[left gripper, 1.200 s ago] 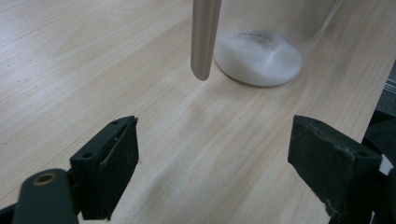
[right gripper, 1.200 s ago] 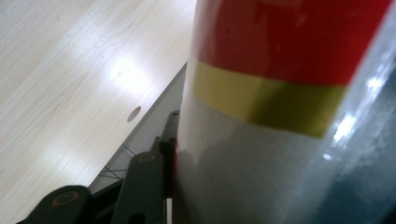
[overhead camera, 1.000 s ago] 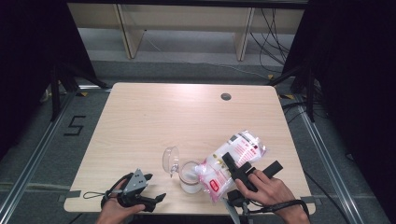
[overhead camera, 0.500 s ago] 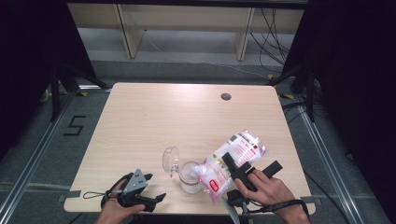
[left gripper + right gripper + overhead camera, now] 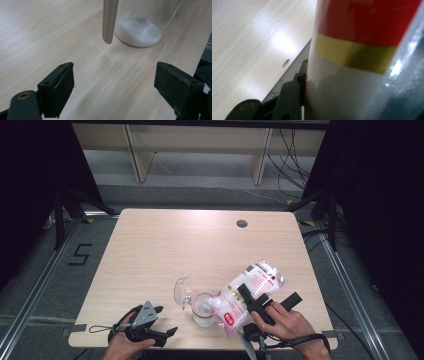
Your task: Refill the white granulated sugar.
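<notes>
Nothing shifted since earlier frame, right gripper (image 5: 259,301) pinching bag (image 5: 248,293) tilted over jar (image 5: 204,308), left gripper (image 5: 159,324) spread at bench (image 5: 165,245) 7 o'clock, left gripper view: white powder (image 5: 139,32) in jar.

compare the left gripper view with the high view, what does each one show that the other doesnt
Left gripper view: the white powder lying on the jar's bottom, and the left gripper's black jaws standing wide apart over bare wood.

High view: the bag tilted mouth-down to the jar, clamped in the right gripper, the jar's open lid, and a round hole in the table.

Both: the clear jar and the wooden tabletop.
</notes>
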`<state>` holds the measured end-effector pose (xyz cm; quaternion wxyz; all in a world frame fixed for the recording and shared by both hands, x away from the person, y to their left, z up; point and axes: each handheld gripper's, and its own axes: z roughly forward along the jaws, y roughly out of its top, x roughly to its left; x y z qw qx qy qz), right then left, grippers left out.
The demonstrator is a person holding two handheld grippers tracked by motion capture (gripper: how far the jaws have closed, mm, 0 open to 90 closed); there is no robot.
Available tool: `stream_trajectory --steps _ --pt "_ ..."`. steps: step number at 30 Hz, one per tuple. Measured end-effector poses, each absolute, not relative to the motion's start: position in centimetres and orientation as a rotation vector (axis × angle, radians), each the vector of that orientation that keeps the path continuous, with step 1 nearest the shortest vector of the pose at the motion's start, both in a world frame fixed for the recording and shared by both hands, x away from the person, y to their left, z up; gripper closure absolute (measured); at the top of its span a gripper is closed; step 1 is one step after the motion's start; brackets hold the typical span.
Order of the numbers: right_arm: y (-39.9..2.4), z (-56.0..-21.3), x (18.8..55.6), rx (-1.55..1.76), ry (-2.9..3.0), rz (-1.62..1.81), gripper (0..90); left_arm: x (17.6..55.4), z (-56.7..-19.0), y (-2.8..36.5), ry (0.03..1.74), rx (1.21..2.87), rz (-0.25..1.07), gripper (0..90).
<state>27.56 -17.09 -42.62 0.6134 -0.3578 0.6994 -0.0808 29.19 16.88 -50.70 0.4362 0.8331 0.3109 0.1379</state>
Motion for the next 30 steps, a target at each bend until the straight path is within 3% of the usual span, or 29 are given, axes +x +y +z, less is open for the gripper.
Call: stream_trajectory --steps 30 --pt "-17.15 -42.65 27.54 -0.810 1.624 -0.144 63.0 29.22 -50.77 16.86 0.770 2.069 0.344 16.0"
